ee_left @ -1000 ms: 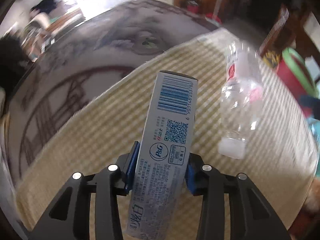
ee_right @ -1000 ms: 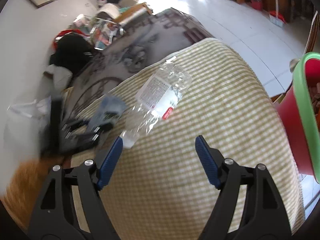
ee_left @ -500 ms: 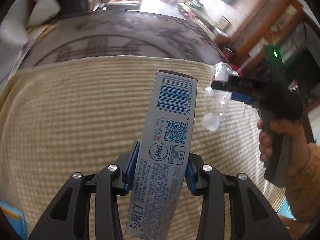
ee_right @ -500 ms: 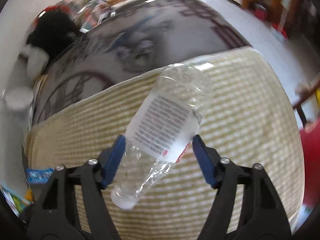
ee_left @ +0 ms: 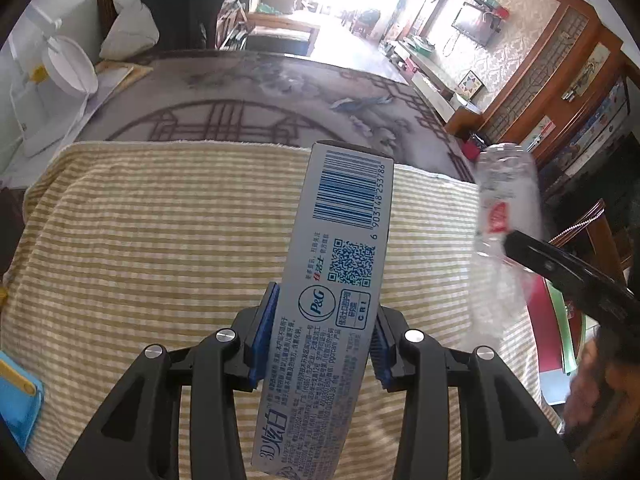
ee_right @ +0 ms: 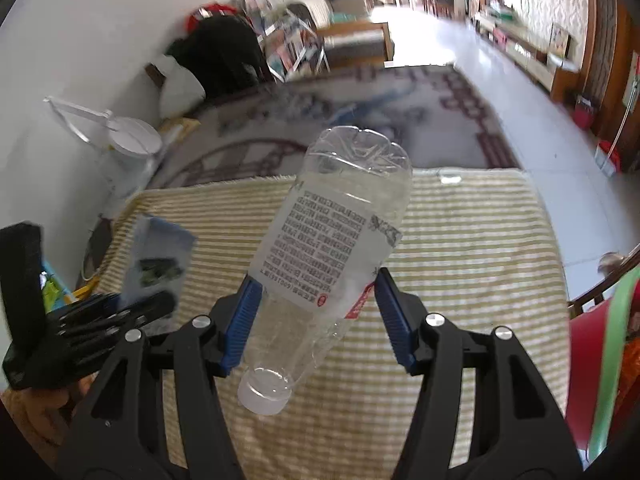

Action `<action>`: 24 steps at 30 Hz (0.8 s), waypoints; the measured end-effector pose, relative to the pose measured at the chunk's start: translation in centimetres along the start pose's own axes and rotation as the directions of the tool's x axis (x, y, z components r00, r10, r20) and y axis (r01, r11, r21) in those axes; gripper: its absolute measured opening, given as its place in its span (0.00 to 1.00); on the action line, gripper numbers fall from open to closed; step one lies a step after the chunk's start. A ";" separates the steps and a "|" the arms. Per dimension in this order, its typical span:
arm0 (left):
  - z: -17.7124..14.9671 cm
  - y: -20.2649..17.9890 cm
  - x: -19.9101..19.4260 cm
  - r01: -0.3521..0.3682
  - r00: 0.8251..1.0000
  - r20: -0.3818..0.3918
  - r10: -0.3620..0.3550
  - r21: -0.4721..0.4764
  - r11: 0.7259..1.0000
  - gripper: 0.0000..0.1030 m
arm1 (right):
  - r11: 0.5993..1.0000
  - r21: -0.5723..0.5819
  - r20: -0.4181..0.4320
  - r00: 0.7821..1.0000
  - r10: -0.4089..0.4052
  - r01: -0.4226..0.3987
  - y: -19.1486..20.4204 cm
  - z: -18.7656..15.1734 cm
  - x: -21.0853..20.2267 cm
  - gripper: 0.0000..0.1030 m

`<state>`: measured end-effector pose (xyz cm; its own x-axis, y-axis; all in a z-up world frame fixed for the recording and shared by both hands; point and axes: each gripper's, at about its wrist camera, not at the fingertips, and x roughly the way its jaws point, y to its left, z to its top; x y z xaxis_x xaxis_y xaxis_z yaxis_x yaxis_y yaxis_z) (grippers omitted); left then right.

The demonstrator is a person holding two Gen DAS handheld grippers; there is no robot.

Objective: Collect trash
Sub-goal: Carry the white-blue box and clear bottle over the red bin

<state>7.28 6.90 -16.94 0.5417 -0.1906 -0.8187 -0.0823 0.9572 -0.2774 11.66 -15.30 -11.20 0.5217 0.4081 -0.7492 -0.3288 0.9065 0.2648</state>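
My left gripper is shut on a pale blue toothpaste box, barcode end pointing away, held above the striped cloth. My right gripper has a clear plastic bottle between its blue pads, cap toward me and base away. Its jaws are closing on the bottle, which is lifted off the cloth. The left wrist view shows the bottle and the right gripper at the right edge. The right wrist view shows the box and the left gripper at the left.
A red bin with a green rim stands at the right beside the cloth-covered surface. A patterned rug lies beyond the cloth. A white lamp stands at the far left, and a blue object lies at the cloth's near left corner.
My right gripper closed around the bottle and lifted it off the cloth. My left gripper rolled and shifted while keeping hold of the box; both views now face farther down the room.
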 end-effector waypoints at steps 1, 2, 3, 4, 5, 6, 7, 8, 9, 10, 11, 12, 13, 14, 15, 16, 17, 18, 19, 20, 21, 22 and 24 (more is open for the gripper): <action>-0.1 -0.6 -0.2 -0.001 1.000 0.010 0.001 0.004 1.000 0.37 | 1.000 -0.005 0.014 1.000 -0.005 0.005 0.0 -0.4 -0.8 0.55; -0.3 -1.1 -0.5 -0.002 1.000 0.016 0.002 0.005 1.000 0.37 | 1.000 -0.011 0.028 0.999 -0.018 0.018 -0.1 -0.8 -1.8 0.55; -0.5 -1.6 -0.7 -0.002 1.000 0.023 0.002 0.008 1.000 0.37 | 1.000 -0.012 0.036 0.999 -0.026 0.026 -0.4 -1.0 -2.1 0.55; -0.7 -2.1 -0.8 -0.005 1.000 0.026 0.005 0.010 1.000 0.37 | 1.000 -0.008 0.041 0.999 -0.029 0.030 -0.6 -1.4 -2.6 0.55; -0.8 -2.4 -0.8 -0.007 1.000 0.028 0.007 0.010 1.000 0.37 | 1.000 -0.003 0.043 0.999 -0.029 0.030 -0.7 -1.5 -3.0 0.55; -1.0 -2.9 -0.8 -0.010 1.000 0.026 0.010 0.009 1.000 0.37 | 1.000 0.003 0.044 0.999 -0.029 0.028 -0.9 -1.9 -3.4 0.55; -1.3 -3.2 -0.7 -0.013 1.000 0.020 0.013 0.007 1.000 0.37 | 1.000 0.003 0.044 0.999 -0.030 0.030 -1.1 -2.0 -3.5 0.55; -1.4 -3.5 -0.7 -0.014 1.000 0.015 0.014 0.006 1.000 0.37 | 0.999 -0.004 0.045 0.998 -0.034 0.034 -1.3 -2.3 -4.0 0.55; -1.7 -3.8 -0.6 -0.013 1.000 0.008 0.013 0.006 1.000 0.37 | 0.999 -0.009 0.045 0.998 -0.036 0.037 -1.6 -2.4 -3.9 0.55; -2.0 -4.3 -0.5 -0.015 1.000 0.003 0.015 0.009 1.000 0.37 | 0.999 -0.011 0.046 0.998 -0.037 0.038 -1.8 -2.6 -4.2 0.55; -2.2 -4.5 -0.5 -0.017 1.000 0.001 0.017 0.013 1.000 0.37 | 0.999 -0.005 0.047 0.998 -0.034 0.034 -2.2 -3.0 -4.6 0.55; -2.4 -5.1 -0.4 -0.022 1.000 -0.001 0.022 0.020 1.000 0.37 | 1.000 0.003 0.049 0.998 -0.030 0.030 -2.5 -3.3 -4.8 0.55; -2.5 -5.6 -0.3 -0.025 1.000 -0.002 0.025 0.024 0.999 0.37 | 1.000 0.012 0.048 0.998 -0.026 0.026 -2.9 -3.6 -5.1 0.55; -2.5 -6.1 -0.2 -0.024 1.000 -0.005 0.024 0.025 0.999 0.37 | 1.000 0.020 0.045 0.999 -0.024 0.023 -3.3 -3.9 -5.4 0.55; -2.5 -6.4 -0.2 -0.023 1.000 -0.007 0.023 0.026 0.999 0.37 | 0.999 0.024 0.043 0.999 -0.025 0.024 -3.5 -4.1 -5.4 0.56; -2.5 -7.0 0.0 -0.022 1.000 -0.009 0.022 0.028 0.999 0.37 | 0.999 0.030 0.043 0.999 -0.024 0.023 -3.8 -4.5 -5.7 0.56; -2.5 -7.2 0.0 -0.022 1.000 -0.010 0.023 0.029 0.999 0.37 | 0.999 0.035 0.040 0.999 -0.019 0.017 -4.1 -4.9 -5.9 0.56; -2.4 -7.7 0.2 -0.025 1.000 -0.013 0.025 0.028 0.999 0.37 | 0.999 0.040 0.037 0.999 -0.013 0.012 -4.3 -5.2 -6.0 0.56; -2.4 -8.0 0.4 -0.028 0.999 -0.019 0.028 0.025 0.999 0.37 | 0.999 0.046 0.031 1.000 -0.004 0.002 -4.5 -5.5 -6.0 0.56; -2.4 -8.2 0.6 -0.035 0.999 -0.032 0.036 0.020 0.999 0.37 | 0.999 0.052 0.026 1.000 0.004 -0.005 -4.5 -5.9 -6.0 0.56; -2.5 -8.4 0.9 -0.044 0.998 -0.042 0.045 0.021 0.999 0.37 | 0.998 0.056 0.025 1.000 0.009 -0.011 -4.5 -6.1 -5.9 0.56; -2.5 -8.5 1.1 -0.055 0.997 -0.054 0.056 0.026 0.998 0.37 | 0.998 0.059 0.023 1.000 0.020 -0.021 -4.4 -6.4 -5.9 0.56; -2.7 -8.9 1.6 -0.072 0.994 -0.074 0.075 0.042 0.997 0.37 | 0.998 0.050 0.025 0.999 0.028 -0.029 -4.1 -7.1 -5.8 0.56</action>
<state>6.60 -2.53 -17.14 0.4704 -0.1343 -0.8722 -0.0855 0.9768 -0.1966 4.34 -22.13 -12.22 0.5319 0.4354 -0.7263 -0.3039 0.8987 0.3163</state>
